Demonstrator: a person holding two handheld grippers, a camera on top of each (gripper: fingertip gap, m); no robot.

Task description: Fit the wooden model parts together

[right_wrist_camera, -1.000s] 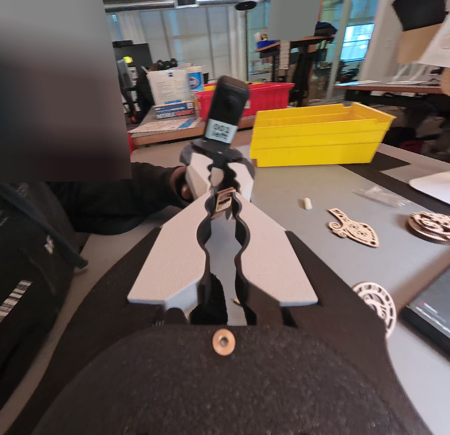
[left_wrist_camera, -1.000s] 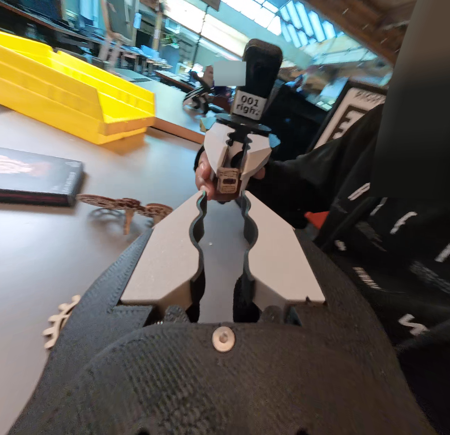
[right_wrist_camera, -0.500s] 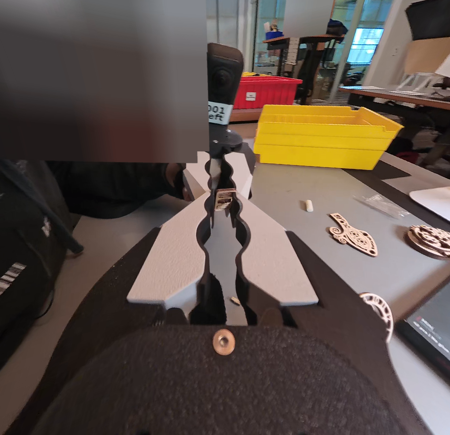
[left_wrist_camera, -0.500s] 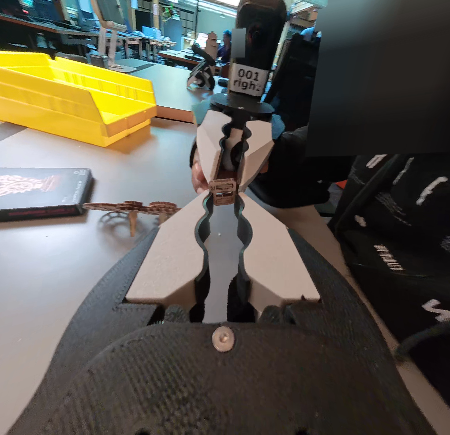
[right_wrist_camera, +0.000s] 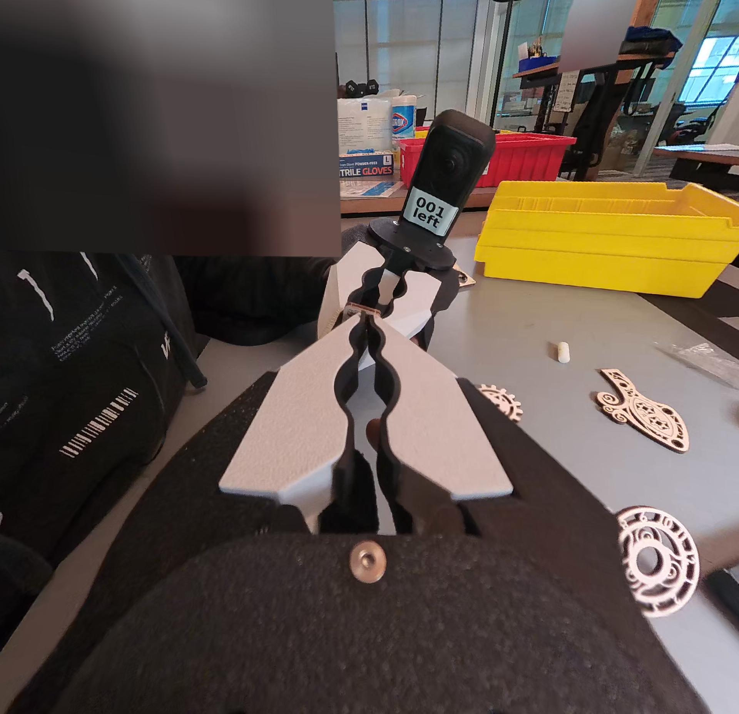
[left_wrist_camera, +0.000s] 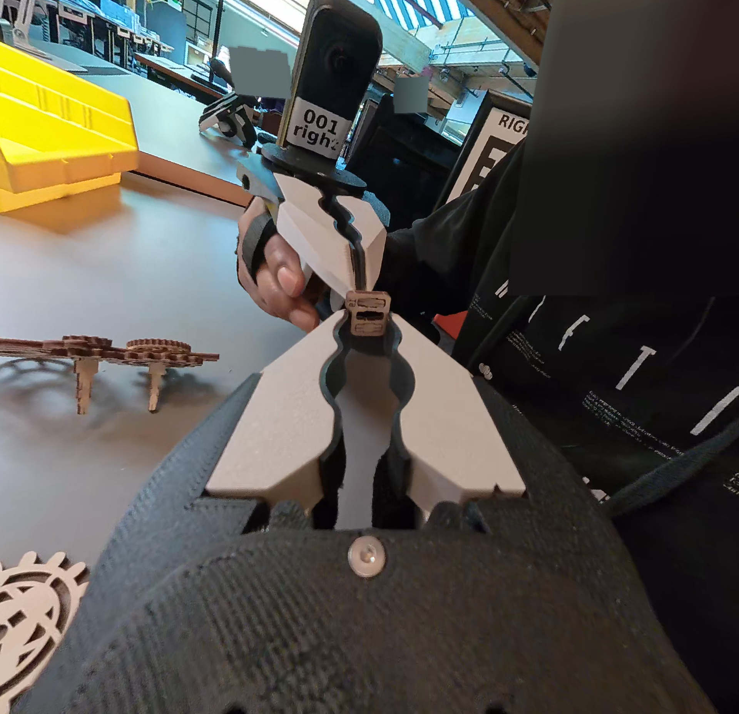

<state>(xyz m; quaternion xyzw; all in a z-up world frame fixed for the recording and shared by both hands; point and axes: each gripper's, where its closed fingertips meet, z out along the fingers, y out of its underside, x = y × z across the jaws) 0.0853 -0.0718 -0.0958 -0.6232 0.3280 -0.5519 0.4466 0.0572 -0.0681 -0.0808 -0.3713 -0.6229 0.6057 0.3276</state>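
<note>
Left wrist view, nearest: left gripper [left_wrist_camera: 367, 322] clenched on a small slotted wooden piece [left_wrist_camera: 368, 313], pinched at its tips above the grey table [left_wrist_camera: 120, 279]. Right gripper [left_wrist_camera: 362, 291] meets it tip to tip, clamped on the top edge of the same piece; a bare hand [left_wrist_camera: 276, 273] holds that gripper. Left of them, an assembled wooden gear frame [left_wrist_camera: 108, 349] stands on two pegs. Farther left, a yellow bin [left_wrist_camera: 60, 135].

Right wrist view: both grippers' tips meet on the piece [right_wrist_camera: 362, 310], seen edge-on. Flat wooden cut-outs lie to the right: a round disc [right_wrist_camera: 656, 559], a curled ornament [right_wrist_camera: 644, 413].
</note>
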